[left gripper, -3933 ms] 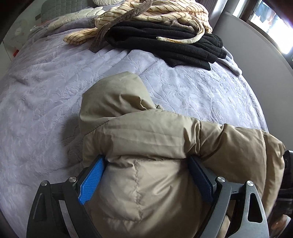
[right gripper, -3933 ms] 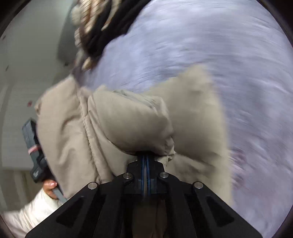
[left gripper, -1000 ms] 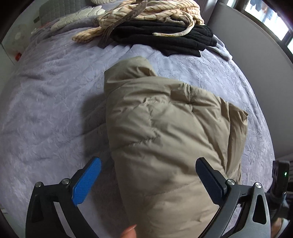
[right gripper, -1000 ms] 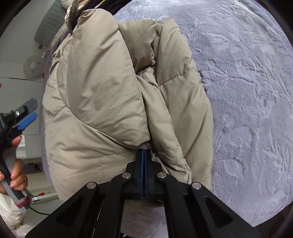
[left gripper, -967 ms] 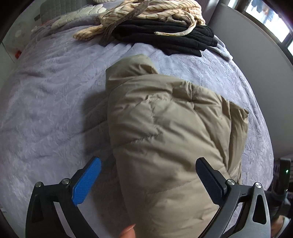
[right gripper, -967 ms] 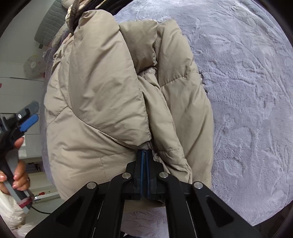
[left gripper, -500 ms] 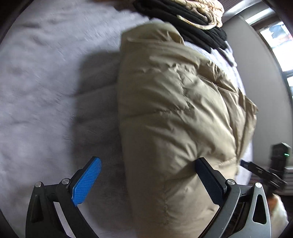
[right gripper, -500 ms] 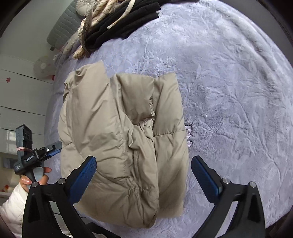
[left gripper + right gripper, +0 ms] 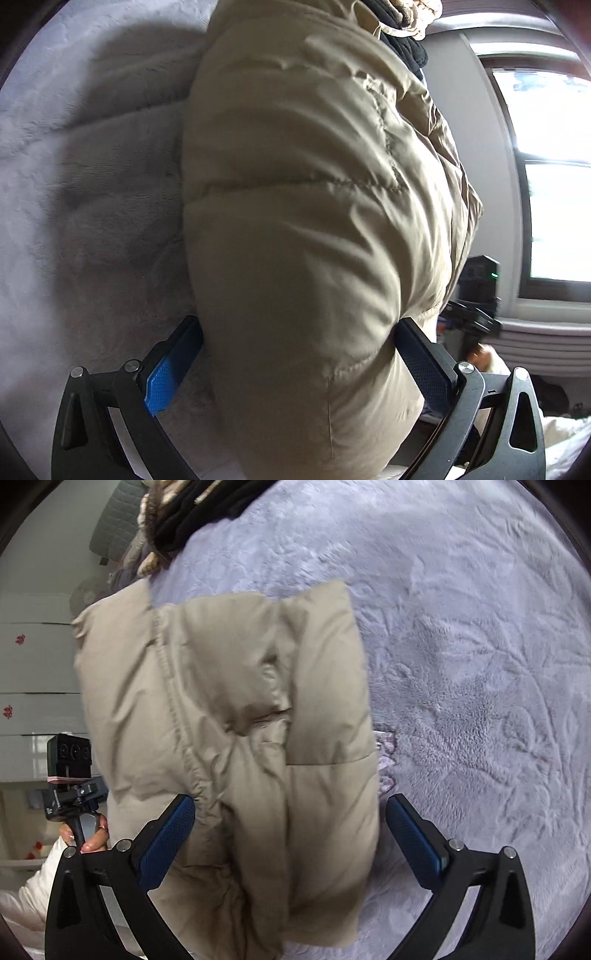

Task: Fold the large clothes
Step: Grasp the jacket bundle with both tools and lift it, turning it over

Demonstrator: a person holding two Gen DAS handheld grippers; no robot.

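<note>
A folded beige puffer jacket (image 9: 229,709) lies on the lilac bed cover (image 9: 480,664). My right gripper (image 9: 289,801) is open wide, and the jacket's near end lies between its blue pads (image 9: 166,842) without being pinched. The left wrist view is filled by the jacket (image 9: 314,221). My left gripper (image 9: 297,325) is also open wide and straddles the jacket's puffy end, its pads (image 9: 173,369) against the fabric's sides. From the right wrist view, the left gripper's body (image 9: 70,775) and the hand holding it (image 9: 92,838) show at the jacket's far left.
A pile of black and cream striped clothes (image 9: 192,509) lies at the far end of the bed, also seen as dark clothes (image 9: 402,33) behind the jacket. White cabinets (image 9: 37,664) stand past the bed's left side. A window (image 9: 554,184) is on the other side.
My right gripper let go of the jacket's edge, opened wide and drew back. My left gripper dropped and tilted down, so the jacket's end now bulges between its fingers.
</note>
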